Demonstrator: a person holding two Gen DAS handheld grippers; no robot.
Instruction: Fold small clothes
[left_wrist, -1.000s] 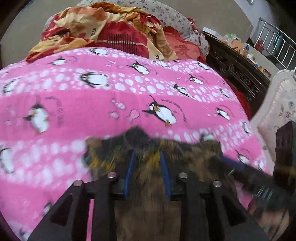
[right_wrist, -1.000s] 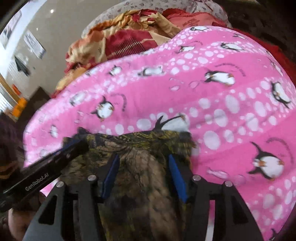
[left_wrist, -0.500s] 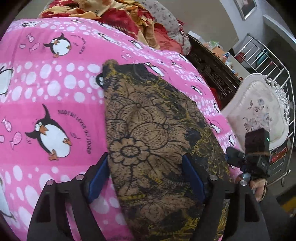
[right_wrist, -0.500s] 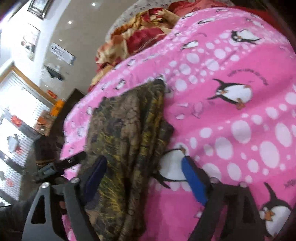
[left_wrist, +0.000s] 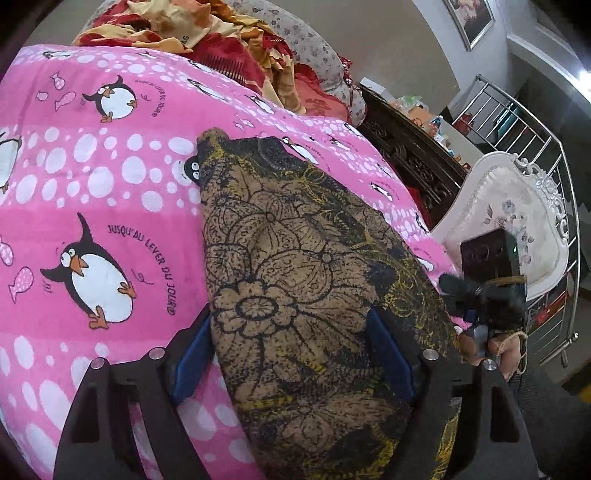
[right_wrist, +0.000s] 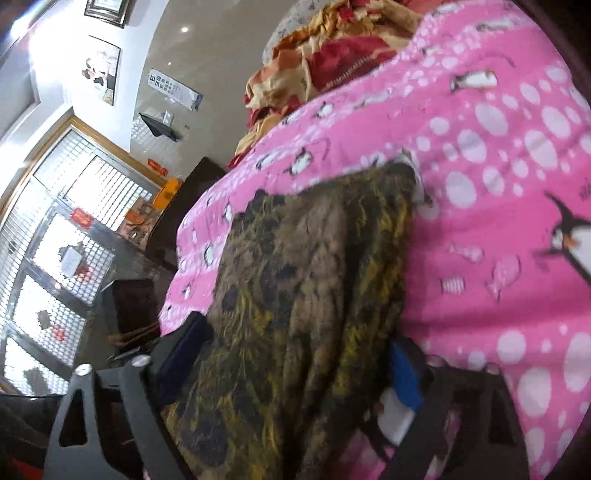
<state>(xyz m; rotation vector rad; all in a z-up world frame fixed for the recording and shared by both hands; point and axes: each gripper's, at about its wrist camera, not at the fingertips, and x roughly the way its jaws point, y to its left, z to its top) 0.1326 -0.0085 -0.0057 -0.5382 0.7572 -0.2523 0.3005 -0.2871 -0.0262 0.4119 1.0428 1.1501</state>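
Note:
A brown garment with black and yellow flower print (left_wrist: 295, 280) lies flat on the pink penguin blanket (left_wrist: 103, 177). In the left wrist view my left gripper (left_wrist: 291, 350) is open, its blue pads on either side of the garment's near end. The right gripper (left_wrist: 480, 291) shows at the garment's right edge. In the right wrist view the same garment (right_wrist: 303, 295) runs away between the wide-apart jaws of my right gripper (right_wrist: 295, 362), which is open; this view is blurred.
A heap of red and orange bedding (left_wrist: 207, 40) lies at the far end of the bed. A dark carved wooden bed frame (left_wrist: 410, 155) and a white upholstered chair (left_wrist: 509, 218) stand to the right. A metal railing (left_wrist: 546, 122) is behind.
The garment was bunched between narrower jaws one second ago. It now lies spread long and flat, and both grippers have opened wide and swung to view it from its sides.

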